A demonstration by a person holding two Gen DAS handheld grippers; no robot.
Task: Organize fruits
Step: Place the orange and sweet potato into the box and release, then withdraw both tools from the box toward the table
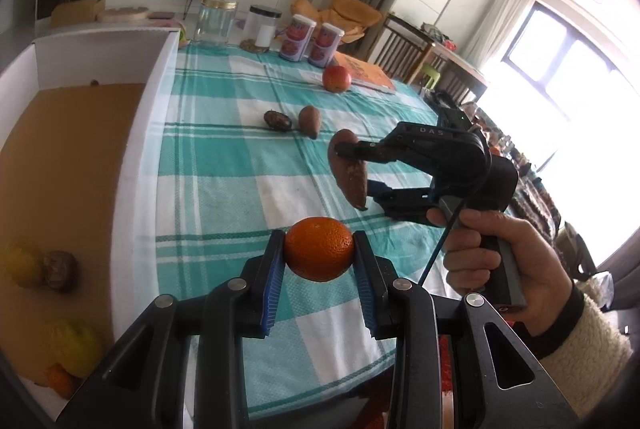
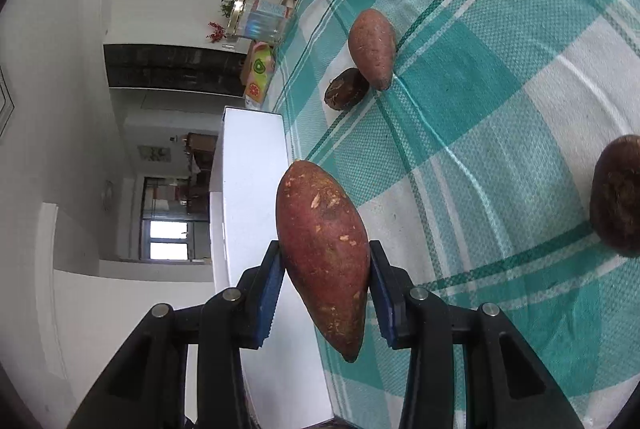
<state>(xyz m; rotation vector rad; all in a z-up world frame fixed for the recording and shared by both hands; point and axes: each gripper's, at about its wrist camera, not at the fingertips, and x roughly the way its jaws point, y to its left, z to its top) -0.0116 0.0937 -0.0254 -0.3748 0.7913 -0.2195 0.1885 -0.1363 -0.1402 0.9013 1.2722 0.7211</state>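
Evidently both grippers are loaded for the white box [image 1: 148, 117]: the left gripper [image 1: 319, 257] clamps an orange [image 1: 319, 249] between its pads, while the right gripper [image 2: 326, 283] pinches a sweet potato [image 2: 324, 253] across its middle, tip hanging below.

orange [image 1: 319, 248]: orange | sweet potato [image 2: 325, 253]: reddish-brown | tablecloth [image 1: 224, 165]: teal-white check | fingers [image 1: 273, 283]: blue pads

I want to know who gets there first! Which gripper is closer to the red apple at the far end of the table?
Right. The right gripper, holding a sweet potato, is partway up the cloth toward the red apple. The left gripper, holding an orange, sits at the near edge.
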